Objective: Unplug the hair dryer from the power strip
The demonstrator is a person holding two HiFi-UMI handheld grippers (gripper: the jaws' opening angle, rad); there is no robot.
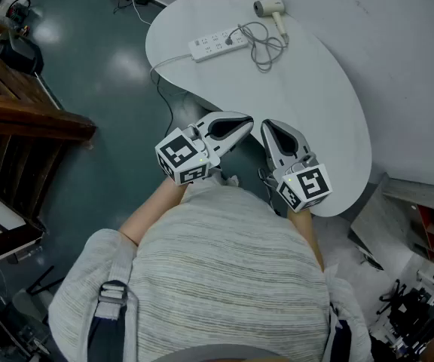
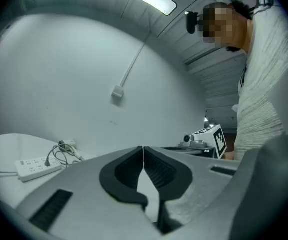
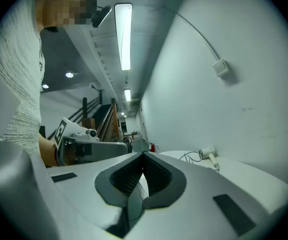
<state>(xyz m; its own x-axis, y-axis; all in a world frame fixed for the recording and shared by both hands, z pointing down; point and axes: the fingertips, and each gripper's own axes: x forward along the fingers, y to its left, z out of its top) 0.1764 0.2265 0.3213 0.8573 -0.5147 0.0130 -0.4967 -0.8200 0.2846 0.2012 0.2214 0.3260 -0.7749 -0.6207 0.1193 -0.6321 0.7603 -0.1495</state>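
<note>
A white power strip (image 1: 215, 45) lies at the far end of the white oval table (image 1: 330, 111). The hair dryer (image 1: 271, 10) lies just right of it. The dryer's grey cord (image 1: 261, 45) is coiled between them, its plug (image 1: 230, 41) in the strip. My left gripper (image 1: 247, 120) and right gripper (image 1: 266, 127) hover side by side over the table's near edge, both shut and empty, well short of the strip. The left gripper view shows the strip (image 2: 36, 166) and dryer (image 2: 69, 144) far off, beyond the shut gripper (image 2: 143, 148). The right gripper view shows the dryer (image 3: 208, 154) beyond the shut gripper (image 3: 143, 155).
The strip's own white cable (image 1: 168, 60) runs off the table's left edge to the floor. Dark wooden stairs (image 1: 21, 111) stand at the left. Shelving and clutter (image 1: 428, 232) sit at the lower right. A white wall runs behind the table.
</note>
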